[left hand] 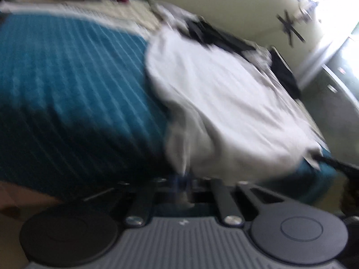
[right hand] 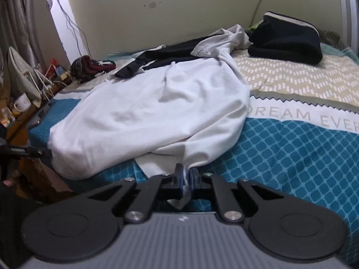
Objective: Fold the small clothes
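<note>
A white garment [right hand: 157, 112] lies spread and rumpled on the teal bedspread [right hand: 291, 152]. My right gripper [right hand: 185, 177] is shut on the garment's near hem, with cloth pinched between the blue pads. In the blurred left wrist view the same white garment [left hand: 224, 103] covers the bed's right half, and my left gripper [left hand: 182, 179] is shut on a bunched edge of it. The left gripper's fingers also show at the far left of the right wrist view [right hand: 33, 151], at the garment's left corner.
A black garment [right hand: 161, 56] and more white cloth [right hand: 224, 40] lie behind the white one. A dark folded item [right hand: 285, 40] sits on the beige patterned pillow [right hand: 303, 78]. A cluttered side table with a mug [right hand: 22, 102] stands left of the bed.
</note>
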A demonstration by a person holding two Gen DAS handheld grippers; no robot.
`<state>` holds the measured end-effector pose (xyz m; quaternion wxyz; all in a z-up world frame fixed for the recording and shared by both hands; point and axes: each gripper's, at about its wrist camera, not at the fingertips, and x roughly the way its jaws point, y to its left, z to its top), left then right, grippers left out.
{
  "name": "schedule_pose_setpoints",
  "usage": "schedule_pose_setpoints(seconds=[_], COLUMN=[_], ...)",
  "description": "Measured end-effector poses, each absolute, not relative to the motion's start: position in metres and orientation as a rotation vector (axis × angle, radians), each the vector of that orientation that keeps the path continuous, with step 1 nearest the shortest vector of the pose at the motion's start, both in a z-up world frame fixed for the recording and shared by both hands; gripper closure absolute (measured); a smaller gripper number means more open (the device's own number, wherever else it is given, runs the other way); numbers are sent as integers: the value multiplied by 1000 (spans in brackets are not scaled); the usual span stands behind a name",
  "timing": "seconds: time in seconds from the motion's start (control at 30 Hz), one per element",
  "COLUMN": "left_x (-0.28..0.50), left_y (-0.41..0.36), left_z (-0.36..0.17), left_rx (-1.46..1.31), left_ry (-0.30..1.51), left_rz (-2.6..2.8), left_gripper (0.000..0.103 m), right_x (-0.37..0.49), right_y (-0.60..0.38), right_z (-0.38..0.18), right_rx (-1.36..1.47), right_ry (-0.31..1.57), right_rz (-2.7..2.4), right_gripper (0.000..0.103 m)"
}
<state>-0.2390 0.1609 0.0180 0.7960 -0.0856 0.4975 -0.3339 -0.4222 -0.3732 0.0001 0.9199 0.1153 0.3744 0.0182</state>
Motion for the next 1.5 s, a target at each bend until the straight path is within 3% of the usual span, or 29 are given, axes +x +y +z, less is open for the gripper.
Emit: schedule_pose_setpoints(seconds=[0.2, 0.5, 0.7, 0.87, 0.93, 1.0, 1.1, 1.27, 1.37, 1.43, 1.47, 1.5], left_x=[-249, -217, -158, -89, -52, -22, -13, -51, -57, -59, -60, -60], left_y=[189, 191, 175, 128, 102, 78, 70, 112, 111, 100, 93, 88], left_z=[66, 104, 118, 128, 129, 124, 109, 83, 67, 63, 61, 59], left_rx=[-324, -435, -556, -507, -502, -439, -331, -348, -385, -355, -336, -312], left_ry=[1005, 911, 905, 887, 859, 833, 876, 935, 1016, 1028, 1035, 1055], left_rz=[-837, -828, -794, -727, -669, -595, -461, -494, -508, -531, -536, -542], left_gripper=[98, 98, 98, 97, 89, 43, 41, 33, 38, 55, 81, 97], right_x=[-472, -457, -413, -323, -275, -231, -195, -253, -267, -268, -266, -265], right_y=[-423, -419, -456, -480, -491, -496, -494, -484, -485, -479, -474, -471], right_z=[35, 38, 56, 55, 51, 44, 32, 16, -4, -13, -14, -14], right_rx=[261, 351, 506, 521, 567, 585, 495, 421, 460, 468, 441, 436], right_ry=[744, 658, 559, 553, 545, 513, 607, 674, 743, 748, 758, 770], right_rz=[-87, 121, 103, 83, 51, -18, -138, -37, -34, -38, -22, -9], right_gripper=[103, 103, 103, 103, 103, 99, 49, 49, 48, 58, 70, 100])
